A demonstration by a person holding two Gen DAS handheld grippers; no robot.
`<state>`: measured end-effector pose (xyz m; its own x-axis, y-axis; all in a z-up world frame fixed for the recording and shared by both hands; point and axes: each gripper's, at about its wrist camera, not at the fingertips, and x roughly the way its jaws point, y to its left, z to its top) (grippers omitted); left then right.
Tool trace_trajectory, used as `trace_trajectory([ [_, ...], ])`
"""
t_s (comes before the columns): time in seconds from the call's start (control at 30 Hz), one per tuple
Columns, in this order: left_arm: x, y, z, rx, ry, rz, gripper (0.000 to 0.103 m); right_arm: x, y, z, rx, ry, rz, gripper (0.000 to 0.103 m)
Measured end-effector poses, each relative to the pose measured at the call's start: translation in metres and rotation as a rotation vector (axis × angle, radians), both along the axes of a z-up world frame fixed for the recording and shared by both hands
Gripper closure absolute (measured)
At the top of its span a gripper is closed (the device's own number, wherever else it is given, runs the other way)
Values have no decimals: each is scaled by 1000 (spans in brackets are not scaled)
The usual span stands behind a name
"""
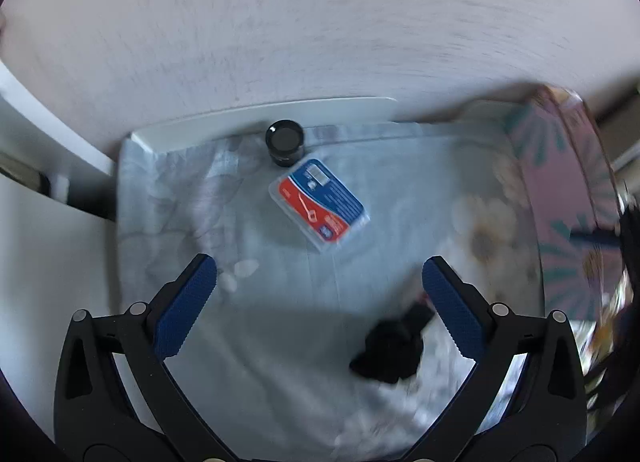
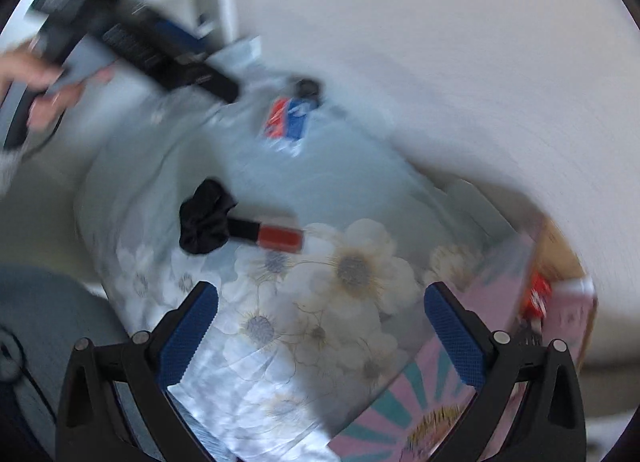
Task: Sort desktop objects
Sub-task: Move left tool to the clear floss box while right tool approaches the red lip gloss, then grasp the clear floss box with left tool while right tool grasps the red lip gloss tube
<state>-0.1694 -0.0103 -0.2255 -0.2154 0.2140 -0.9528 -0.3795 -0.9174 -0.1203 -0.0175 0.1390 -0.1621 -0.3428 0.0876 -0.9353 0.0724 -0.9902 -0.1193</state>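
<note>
A blue and red flat case lies on the floral cloth, with a small black jar just behind it. A black scrunchie lies near my right-hand finger. My left gripper is open and empty above the cloth, short of the case. In the right wrist view the case, jar, scrunchie and a red bottle with a black cap lie ahead. My right gripper is open and empty over the flower print.
A pink floral box stands at the right edge of the cloth, also in the right wrist view, with red items inside. The other handheld gripper and a hand are at upper left. A wall stands behind the table.
</note>
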Motion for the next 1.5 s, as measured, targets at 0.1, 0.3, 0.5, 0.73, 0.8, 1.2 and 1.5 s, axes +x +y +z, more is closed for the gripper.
trace_trajectory([
  [0.1,-15,13,-18,-1,-17,49,1,-17,-5,-15,2,-16,128,0],
  [0.3,-36,28,-59,-61,-48,101,6,-45,-18,-53,82,-46,423,6],
  [0.5,-38,30,-76,-26,-84,142,20,-55,-34,-76,90,-97,616,20],
  [0.73,-34,33,-78,-24,-94,141,40,-61,-37,-90,-3,-169,678,56],
  [0.8,-32,32,-77,-16,-97,143,41,-60,-37,-92,-29,-180,679,62],
  [1.2,-19,22,-63,15,-105,178,47,-56,-46,-91,-26,-223,625,85],
  [1.5,-1,26,-29,57,-69,151,49,-52,-43,-82,-64,-227,523,85],
])
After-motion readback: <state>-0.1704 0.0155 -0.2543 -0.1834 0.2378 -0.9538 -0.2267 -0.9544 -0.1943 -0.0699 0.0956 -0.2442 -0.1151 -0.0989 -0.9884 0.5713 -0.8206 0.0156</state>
